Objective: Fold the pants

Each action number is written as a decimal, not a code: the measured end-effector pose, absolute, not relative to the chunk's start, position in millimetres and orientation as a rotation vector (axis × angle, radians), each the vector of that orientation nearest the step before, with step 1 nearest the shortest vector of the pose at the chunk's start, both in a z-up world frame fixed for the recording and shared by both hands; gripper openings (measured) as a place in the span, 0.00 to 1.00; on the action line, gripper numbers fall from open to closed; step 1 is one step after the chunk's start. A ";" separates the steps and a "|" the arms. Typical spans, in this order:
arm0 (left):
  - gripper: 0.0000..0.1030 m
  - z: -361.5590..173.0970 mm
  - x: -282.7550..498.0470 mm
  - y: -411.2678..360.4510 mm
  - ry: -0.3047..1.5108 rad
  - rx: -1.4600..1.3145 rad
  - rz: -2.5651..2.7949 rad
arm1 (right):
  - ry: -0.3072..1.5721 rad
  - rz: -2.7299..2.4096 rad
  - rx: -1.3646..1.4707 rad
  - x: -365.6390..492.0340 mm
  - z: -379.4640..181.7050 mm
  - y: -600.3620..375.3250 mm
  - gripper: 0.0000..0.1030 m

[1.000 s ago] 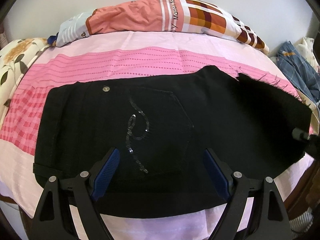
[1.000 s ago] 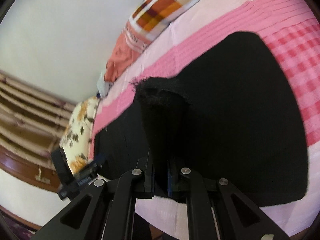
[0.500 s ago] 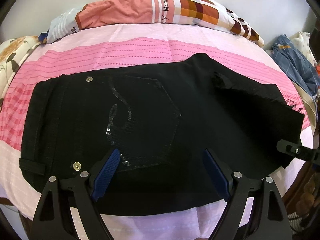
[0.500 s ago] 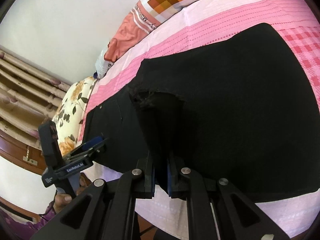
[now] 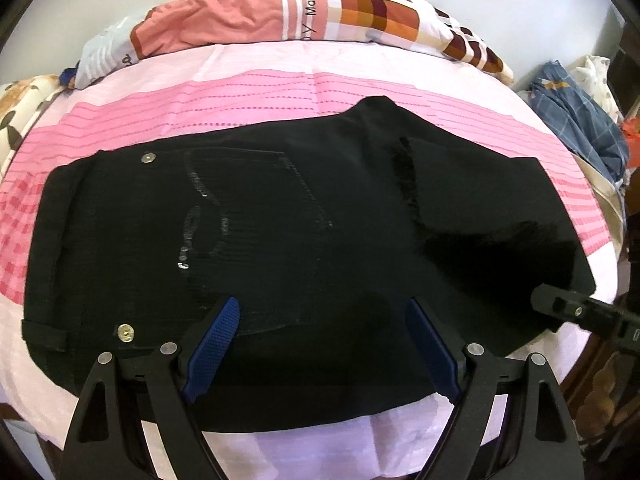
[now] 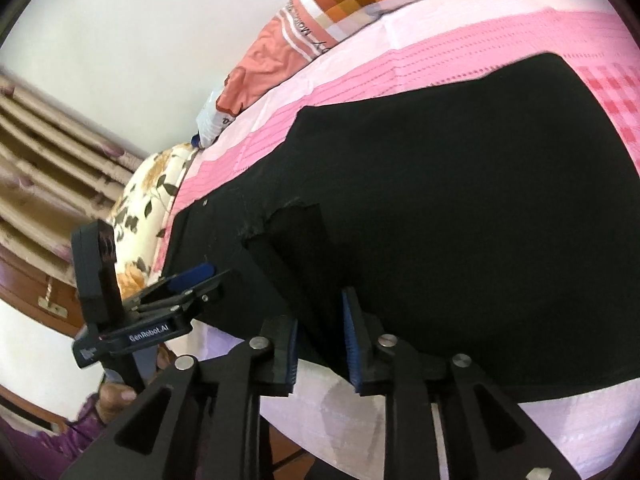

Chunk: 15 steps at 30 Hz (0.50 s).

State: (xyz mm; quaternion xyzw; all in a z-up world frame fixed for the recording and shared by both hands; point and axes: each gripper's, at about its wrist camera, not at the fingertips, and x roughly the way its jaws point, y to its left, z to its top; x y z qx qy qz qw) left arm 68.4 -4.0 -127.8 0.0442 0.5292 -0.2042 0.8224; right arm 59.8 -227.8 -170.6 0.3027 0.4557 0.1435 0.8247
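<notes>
Left tongs [image 5: 322, 346]: mine, spread wide, nothing between – hovering over the waistband end
Pants [image 5: 280, 240]: black, folded flat across the pink bed sheet [image 5: 256, 92]
Right tongs [image 6: 320, 338]: my jaws have just been opening – a cloth fold seems to sit between them, pads apparently off it

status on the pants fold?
Left tongs open, over the pants. Right tongs just opening, frayed hem between them, pads off it. Pants folded, flat on bed. Nothing in the way.
</notes>
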 end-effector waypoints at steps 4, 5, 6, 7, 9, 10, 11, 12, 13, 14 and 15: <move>0.83 -127.6 69.6 -5.2 1.139 0.065 -0.470 | 0.942 0.397 0.669 58.7 -165.8 -220.6 0.40; 0.83 -127.3 70.1 -5.1 1.143 0.055 -0.480 | 0.921 0.432 0.710 58.1 -163.8 -224.0 0.40; 0.83 -127.1 70.7 -5.3 1.145 0.048 -0.487 | 0.903 0.448 0.747 57.5 -162.4 -228.2 0.41; 0.83 -126.8 71.1 -5.9 1.148 0.040 -0.498 | 0.882 0.458 0.786 56.6 -160.8 -235.5 0.42; 0.83 -126.9 73.5 -7.5 1.161 0.019 -0.524 | 0.847 0.443 0.831 52.0 -156.6 -253.0 0.44; 0.83 -127.1 74.8 -8.2 1.166 0.013 -0.533 | 0.825 0.422 0.859 45.8 -154.7 -267.3 0.44; 0.83 -127.2 75.9 -8.5 1.170 0.008 -0.539 | 0.815 0.405 0.878 40.4 -154.3 -278.1 0.44; 0.83 -127.1 77.3 -9.0 1.174 0.000 -0.548 | 0.812 0.386 0.890 34.2 -154.5 -287.8 0.44; 0.83 -126.5 78.6 -9.7 1.175 -0.008 -0.560 | 0.813 0.367 0.891 28.1 -154.9 -295.3 0.44; 0.83 -126.0 79.6 -11.0 1.177 -0.016 -0.575 | 0.819 0.350 0.887 21.5 -155.9 -301.5 0.44; 0.83 -125.5 80.8 -12.8 1.179 -0.025 -0.591 | 0.828 0.336 0.883 16.5 -157.4 -306.5 0.44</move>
